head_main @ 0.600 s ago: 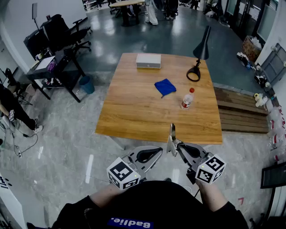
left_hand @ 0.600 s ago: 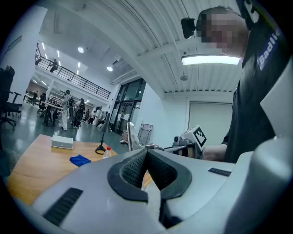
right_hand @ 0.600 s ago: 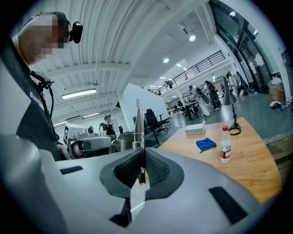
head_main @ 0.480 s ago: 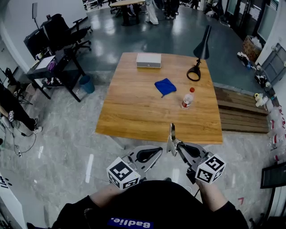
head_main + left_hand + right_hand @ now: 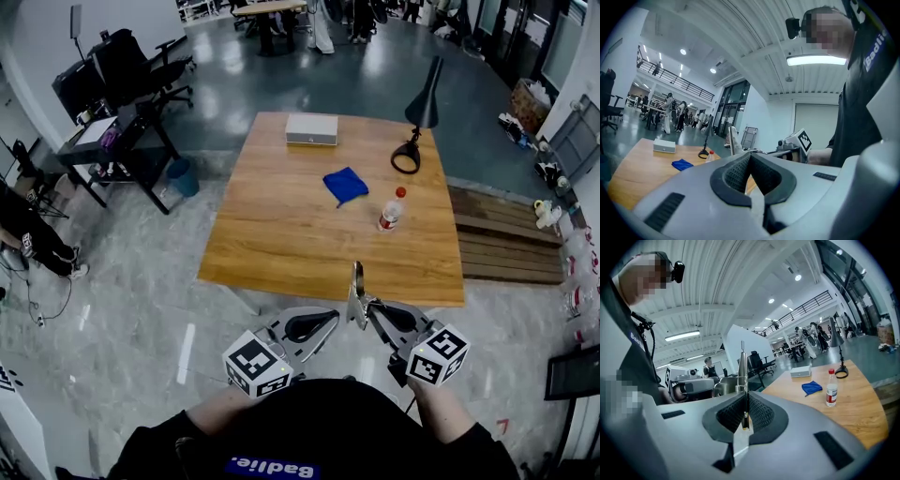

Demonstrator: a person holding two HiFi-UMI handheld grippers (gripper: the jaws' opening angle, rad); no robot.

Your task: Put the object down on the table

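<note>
The right tongs (image 5: pixel 364 307) are clamping a thin metal tool (image 5: pixel 356 281) upright in the air, by the tabletop's (image 5: pixel 281 225) near edge; the left tongs (image 5: pixel 321 322) are sitting closed, empty; the whole set-down is waiting to be done.

We're looking at a big open-plan office hall: glossy grey floor (image 5: pixel 375 80), black office chairs (image 5: pixel 131 61) at 10 o'clock from our wooden table (image 5: pixel 281 234), folks (image 5: pixel 319 23) by desks (image 5: pixel 267 9) at 12, and a railed mezzanine (image 5: pixel 806 305) overhead.
</note>
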